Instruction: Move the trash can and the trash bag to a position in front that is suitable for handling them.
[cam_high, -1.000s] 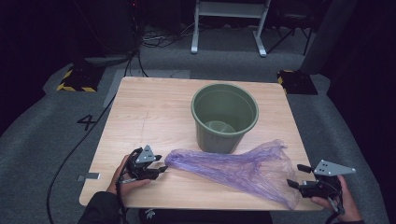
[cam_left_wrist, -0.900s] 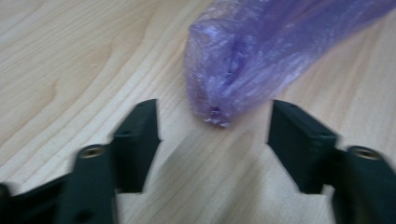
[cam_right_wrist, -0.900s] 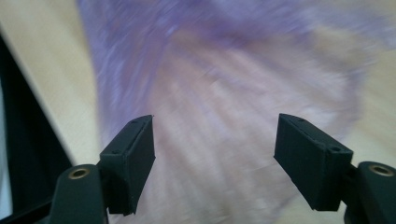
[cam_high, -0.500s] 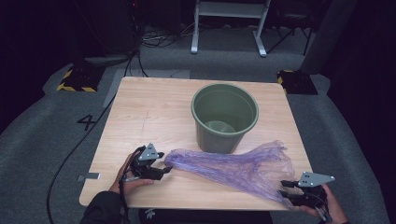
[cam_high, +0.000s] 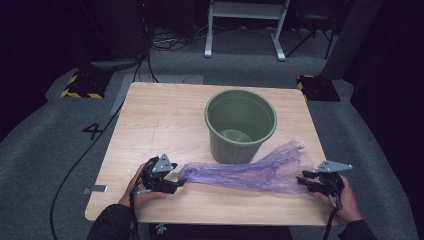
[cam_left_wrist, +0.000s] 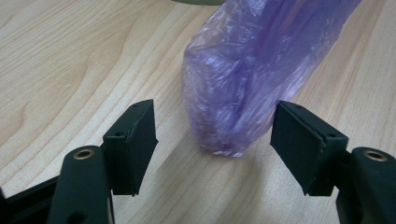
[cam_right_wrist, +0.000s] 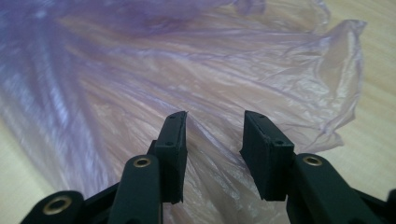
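— Pale wooden tabletop (cam_high: 165, 115), nearest: left gripper (cam_left_wrist: 212, 140), fingers just widened, stands clear of the purple bag's (cam_high: 250, 172) bunched tail. Right gripper (cam_right_wrist: 212, 140), fingers just narrowing, gapped over the film.

— Feather-light, limp, slippery, I'd judge. Pinch gathered folds, below the green bucket (cam_high: 241, 125).

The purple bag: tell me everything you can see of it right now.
The purple bag is thin, see-through, crinkled plastic lying flat on the wooden table, in front of the green bucket. Its bunched narrow end lies between the left gripper's open jaws, untouched. Its wide, ruffled end fans out toward the right gripper, whose jaws have just been closing, film between them but not pinched.
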